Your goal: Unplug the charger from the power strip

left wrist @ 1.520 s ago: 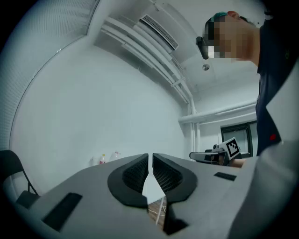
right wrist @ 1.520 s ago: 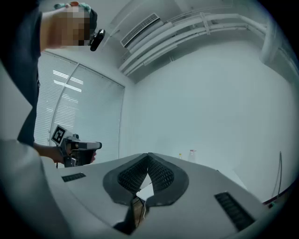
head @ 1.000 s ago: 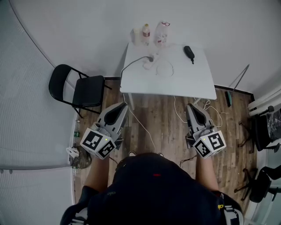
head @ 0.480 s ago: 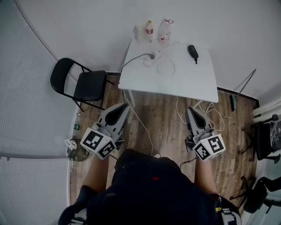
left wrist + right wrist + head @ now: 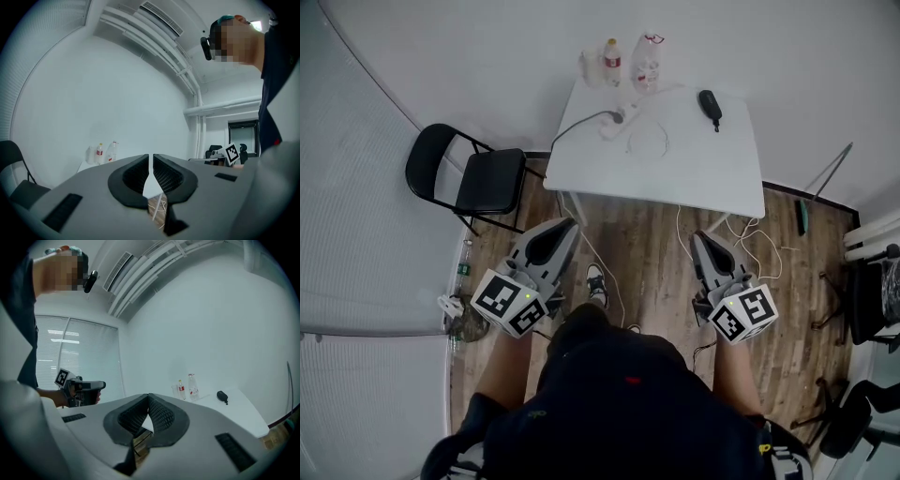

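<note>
Far ahead in the head view stands a white table (image 5: 675, 178). Near its back left lies a white power strip (image 5: 612, 120) with a grey lead running off the left edge. A small white charger (image 5: 630, 110) seems plugged into it, and its thin white cable (image 5: 649, 142) loops on the tabletop. My left gripper (image 5: 566, 226) and right gripper (image 5: 697, 240) hover over the wooden floor, well short of the table. Both point level at it, jaws together, nothing held. The left gripper (image 5: 150, 157) and right gripper (image 5: 148, 396) each show their pads meeting.
Two bottles (image 5: 612, 60) (image 5: 646, 64) and a black object (image 5: 707, 106) sit on the table's far side. A black folding chair (image 5: 471, 182) stands left of it. Loose cables (image 5: 748, 240) lie on the floor under the right edge, and office chairs (image 5: 870, 292) are at far right.
The person has stepped toward the table, and a shoe now shows between the grippers. Both grippers have sunk a little and stay shut.
</note>
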